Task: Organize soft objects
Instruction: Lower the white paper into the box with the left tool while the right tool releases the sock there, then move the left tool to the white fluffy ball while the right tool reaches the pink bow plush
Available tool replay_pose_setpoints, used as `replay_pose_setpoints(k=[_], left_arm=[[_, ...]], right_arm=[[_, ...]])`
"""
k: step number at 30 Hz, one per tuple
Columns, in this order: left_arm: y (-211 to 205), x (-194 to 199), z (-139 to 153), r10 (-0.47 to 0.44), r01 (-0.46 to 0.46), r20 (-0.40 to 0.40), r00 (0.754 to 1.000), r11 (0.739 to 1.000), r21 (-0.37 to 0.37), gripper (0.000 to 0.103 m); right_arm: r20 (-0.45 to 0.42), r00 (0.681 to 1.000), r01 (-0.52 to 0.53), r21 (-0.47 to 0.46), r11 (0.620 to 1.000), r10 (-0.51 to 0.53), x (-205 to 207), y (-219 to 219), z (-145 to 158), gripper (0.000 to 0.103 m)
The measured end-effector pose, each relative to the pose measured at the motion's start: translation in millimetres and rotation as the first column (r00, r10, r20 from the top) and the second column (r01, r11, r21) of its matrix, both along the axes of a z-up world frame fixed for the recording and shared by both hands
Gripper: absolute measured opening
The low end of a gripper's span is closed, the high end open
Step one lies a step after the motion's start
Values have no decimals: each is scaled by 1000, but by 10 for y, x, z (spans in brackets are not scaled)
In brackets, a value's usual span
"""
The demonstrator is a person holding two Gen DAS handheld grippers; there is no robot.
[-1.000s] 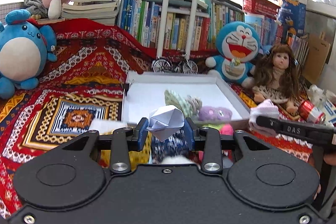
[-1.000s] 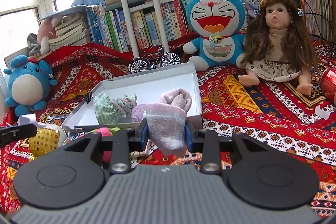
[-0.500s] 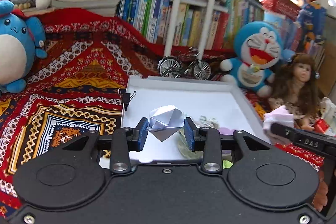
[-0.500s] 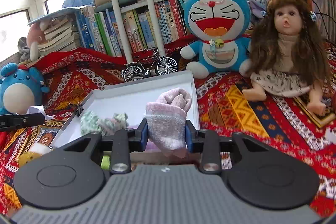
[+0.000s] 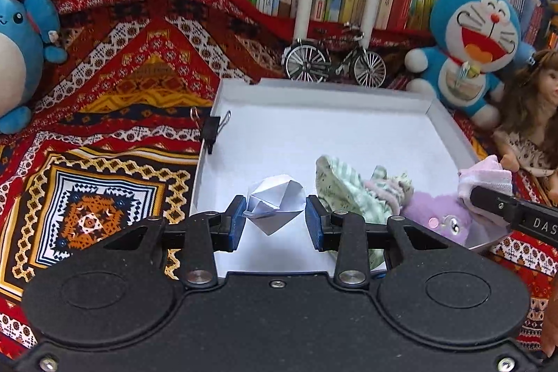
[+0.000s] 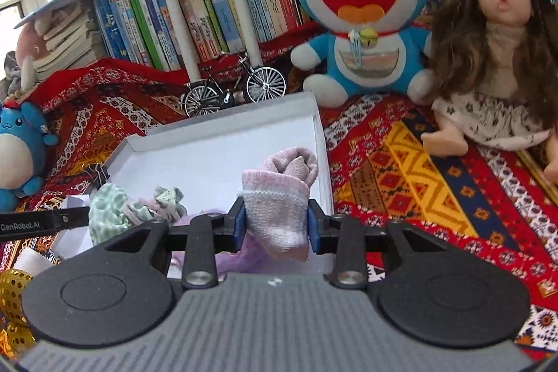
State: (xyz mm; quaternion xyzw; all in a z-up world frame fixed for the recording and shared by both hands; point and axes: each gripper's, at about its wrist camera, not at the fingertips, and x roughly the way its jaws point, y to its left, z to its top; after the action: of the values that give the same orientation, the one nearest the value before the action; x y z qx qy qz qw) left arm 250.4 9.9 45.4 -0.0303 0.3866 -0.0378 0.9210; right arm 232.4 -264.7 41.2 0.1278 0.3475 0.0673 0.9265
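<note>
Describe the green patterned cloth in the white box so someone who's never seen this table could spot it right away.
Find the shallow white box on the red patterned blanket, in front of the little model bicycle. At its near end lies a heap of soft things, and the green cloth is at the left of that heap. It alone is pale green with small speckles and stripes, beside a fluffy purple toy.

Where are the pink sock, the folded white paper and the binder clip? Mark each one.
pink sock [image 6: 275, 215], right wrist view, on its knit cuff.
folded white paper [image 5: 275, 203], left wrist view, on its creased middle.
binder clip [image 5: 210, 132], left wrist view, on its black body.
</note>
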Motion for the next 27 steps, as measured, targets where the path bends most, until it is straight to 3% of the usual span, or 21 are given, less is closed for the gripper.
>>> replay_pose_setpoints(k=[12,17,20,27], left_arm=[[-53,53,-171,-8,9,-48,999,1000,10,35],[-49,37,-171,-16,16,-50,999,1000,-1,37],[-25,5,-112,-15,15,-33,999,1000,-8,44],[58,-175,100,-13,13,31,999,1000,-10,69]], right_arm=[[-23,1000,2,46,999,0,26,-66,-60,41],[-23,1000,1,44,999,0,3,-54,-40,50],[-14,1000,-3,35,999,4,-38,-51,-21,64],[33,999,-20,14,1000,19,-211,-77,101,71]])
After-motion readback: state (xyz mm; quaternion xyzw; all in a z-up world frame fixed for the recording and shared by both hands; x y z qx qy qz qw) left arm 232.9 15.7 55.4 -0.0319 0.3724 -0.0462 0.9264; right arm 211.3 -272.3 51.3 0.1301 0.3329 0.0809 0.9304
